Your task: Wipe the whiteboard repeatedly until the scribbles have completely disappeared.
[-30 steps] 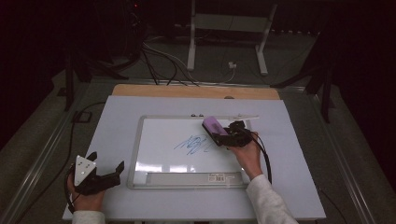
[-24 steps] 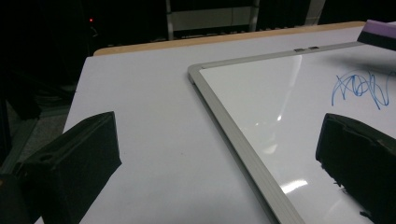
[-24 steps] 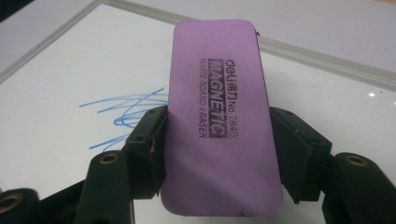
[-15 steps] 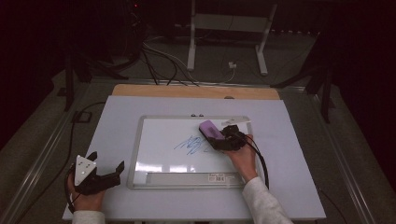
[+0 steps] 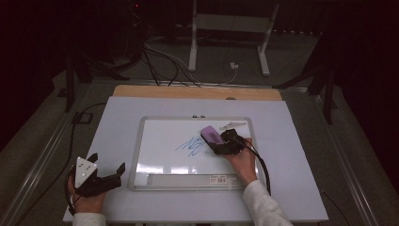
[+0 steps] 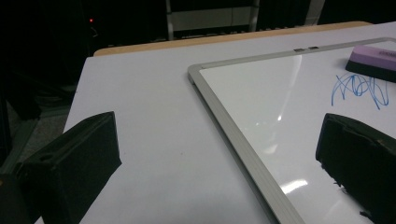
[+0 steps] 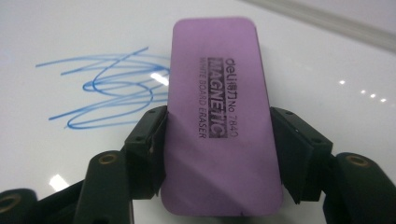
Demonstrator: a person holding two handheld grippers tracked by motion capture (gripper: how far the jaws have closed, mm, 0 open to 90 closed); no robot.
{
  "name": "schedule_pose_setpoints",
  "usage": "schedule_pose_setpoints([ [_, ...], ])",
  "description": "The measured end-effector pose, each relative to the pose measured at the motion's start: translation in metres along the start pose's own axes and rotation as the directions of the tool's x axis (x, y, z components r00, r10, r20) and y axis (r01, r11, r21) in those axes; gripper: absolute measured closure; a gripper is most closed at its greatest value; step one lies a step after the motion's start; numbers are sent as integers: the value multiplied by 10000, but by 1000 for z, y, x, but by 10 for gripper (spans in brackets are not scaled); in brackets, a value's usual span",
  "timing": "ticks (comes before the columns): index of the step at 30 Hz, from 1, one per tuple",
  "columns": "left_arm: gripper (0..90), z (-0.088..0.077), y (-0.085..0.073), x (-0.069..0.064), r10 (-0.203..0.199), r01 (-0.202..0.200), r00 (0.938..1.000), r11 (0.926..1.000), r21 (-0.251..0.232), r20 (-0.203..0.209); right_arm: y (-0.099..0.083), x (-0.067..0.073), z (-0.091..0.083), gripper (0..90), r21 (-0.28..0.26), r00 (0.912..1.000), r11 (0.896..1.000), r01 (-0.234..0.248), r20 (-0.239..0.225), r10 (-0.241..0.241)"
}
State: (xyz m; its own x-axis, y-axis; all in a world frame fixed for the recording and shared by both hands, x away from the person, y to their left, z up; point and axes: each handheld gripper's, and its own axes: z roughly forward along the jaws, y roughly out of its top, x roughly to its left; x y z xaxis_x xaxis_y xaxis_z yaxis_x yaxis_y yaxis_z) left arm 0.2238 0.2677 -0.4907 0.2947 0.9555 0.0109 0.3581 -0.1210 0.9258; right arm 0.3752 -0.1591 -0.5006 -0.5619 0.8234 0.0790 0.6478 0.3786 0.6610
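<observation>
From above, the right gripper [image 5: 220,142] clamps the purple eraser [image 5: 211,135] on the whiteboard [image 5: 164,141], just right of the blue scribble [image 5: 190,146]. The left gripper [image 5: 106,173] rests well apart, jaws spread and empty. Its own view cuts the eraser [image 6: 373,58] at the frame edge. The right gripper's view shows the eraser's [image 7: 217,107] long axis running away between the pads, its felt underside hidden.
</observation>
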Motion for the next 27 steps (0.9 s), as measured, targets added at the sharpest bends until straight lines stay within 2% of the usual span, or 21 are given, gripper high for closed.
schedule_pose_setpoints([
  [2, 6, 0, 0, 0, -6, 6, 10000, 10000, 12, 5, 0, 0, 2, 314, 116, 9997, 9999, -61, -234, 64],
  [3, 6, 0, 0, 0, -1, 1, 10000, 10000, 17, 4, 0, 0, 2, 292, 88, 9998, 10000, -35, -196, 37],
  [6, 6, 0, 0, 0, 12, -12, 10000, 10000, 14, 6, 3, -1, 2, 274, -204, 9998, 9997, -134, -157, 131],
  [11, 6, 0, 0, 0, 9, -9, 10000, 10000, 29, 18, 8, -9, 4, 308, -425, 9962, 9959, -794, -383, 778],
  [16, 6, 1, 0, 0, 17, -17, 10000, 10000, 36, 26, 8, -12, 8, 347, -440, 9907, 9927, -1126, -812, 1088],
  [19, 6, 1, 0, 0, 21, -21, 10000, 10000, 37, 33, 7, -11, 10, 386, -385, 9895, 9925, -1162, -905, 1123],
  [24, 6, 1, -1, 0, 7, -7, 10000, 10000, 41, 33, 8, -9, 10, 406, -437, 9918, 9933, -1068, -749, 1033],
  [27, 6, 0, -1, 0, 13, -13, 10000, 10000, 38, 26, 8, -11, 10, 407, -404, 9910, 9915, -1234, -564, 1211],
])
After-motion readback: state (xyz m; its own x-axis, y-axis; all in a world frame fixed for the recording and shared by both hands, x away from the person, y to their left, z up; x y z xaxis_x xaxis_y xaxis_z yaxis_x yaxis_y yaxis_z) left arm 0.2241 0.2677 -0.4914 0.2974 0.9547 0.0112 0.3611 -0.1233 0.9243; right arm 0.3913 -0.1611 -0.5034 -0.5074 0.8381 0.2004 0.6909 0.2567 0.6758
